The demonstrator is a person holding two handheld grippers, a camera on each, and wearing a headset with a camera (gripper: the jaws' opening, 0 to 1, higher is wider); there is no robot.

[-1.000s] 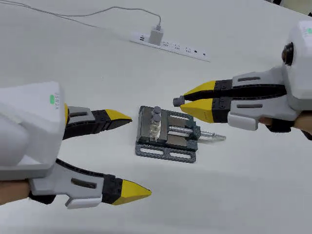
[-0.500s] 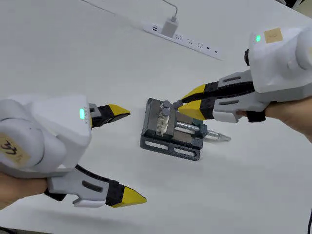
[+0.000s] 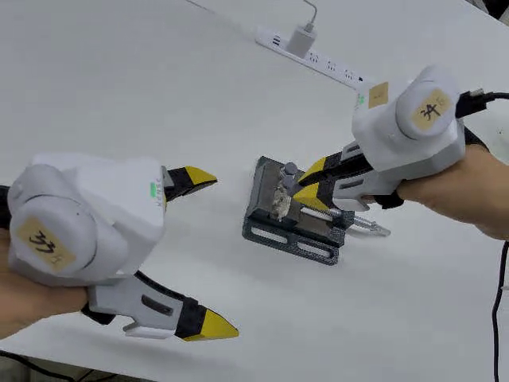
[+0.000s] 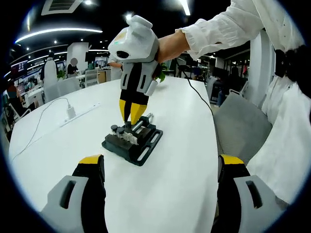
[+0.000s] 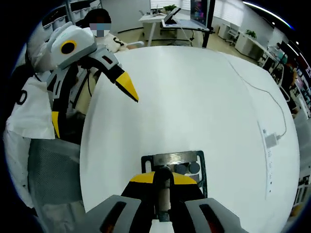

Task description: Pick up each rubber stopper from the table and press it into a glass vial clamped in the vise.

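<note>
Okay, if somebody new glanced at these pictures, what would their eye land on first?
The right gripper, jaws closed on a rubber stopper, is poised right over the dark vise in the middle of the white table. The left gripper hovers wide open beside the vise.

Matt dark metal vise (image 3: 310,227), clear glass vial (image 3: 279,204), smooth white table (image 3: 159,95)

Open-plan office, long white meeting table (image 3: 119,95), desks (image 5: 156,19) with monitors (image 5: 199,8), ceiling strip lights (image 4: 53,33), mesh chair (image 4: 240,128)
</note>
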